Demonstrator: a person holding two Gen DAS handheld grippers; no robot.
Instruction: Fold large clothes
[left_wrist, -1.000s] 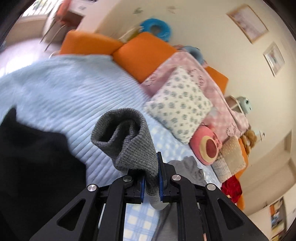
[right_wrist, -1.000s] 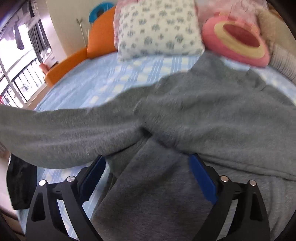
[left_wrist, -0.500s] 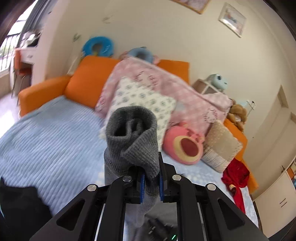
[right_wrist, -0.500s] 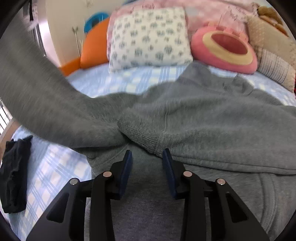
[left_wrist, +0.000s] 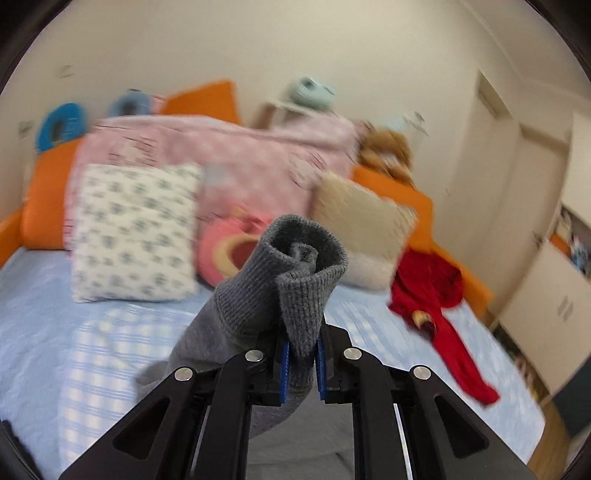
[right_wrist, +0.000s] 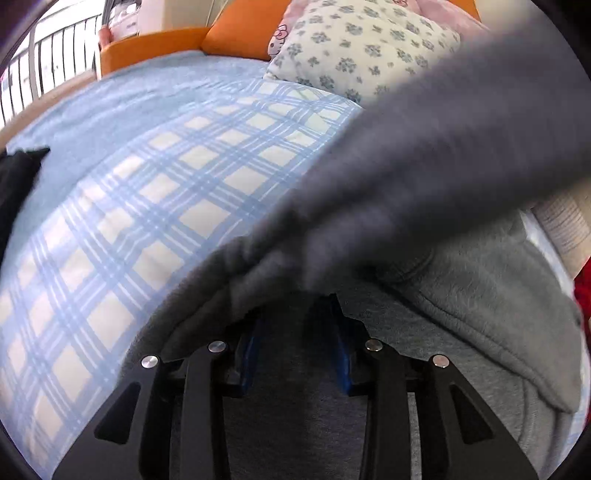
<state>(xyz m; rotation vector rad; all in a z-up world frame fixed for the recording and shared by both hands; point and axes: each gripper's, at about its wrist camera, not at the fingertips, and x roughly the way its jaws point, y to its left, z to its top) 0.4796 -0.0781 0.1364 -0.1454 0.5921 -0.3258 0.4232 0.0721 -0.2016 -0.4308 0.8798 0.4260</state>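
Folding looks barely begun. Left hand-held gripper (left_wrist: 300, 363) is clamped on the ribbed cuff (left_wrist: 301, 273) of a grey sweatshirt (right_wrist: 480, 295), holding that sleeve (right_wrist: 461, 122) up in the air above the bed (right_wrist: 155, 192); in the right wrist view the sleeve sweeps as a blurred grey band across the garment's body. The body itself lies spread on the blue checked sheet, with one thick layer already doubled over near the right hand-held gripper (right_wrist: 295, 343). Its blue pads (right_wrist: 341, 354) stand a little apart with grey fabric between and over them; whether they actually pinch the cloth I cannot tell.

By my judgement one sleeve is on its way inward and nothing is yet a finished packet: the sleeve needs laying flat across the chest, and the body needs halving. A red garment (left_wrist: 439, 306) lies unfolded further along the bed, and a black one (right_wrist: 16, 181) at its edge.
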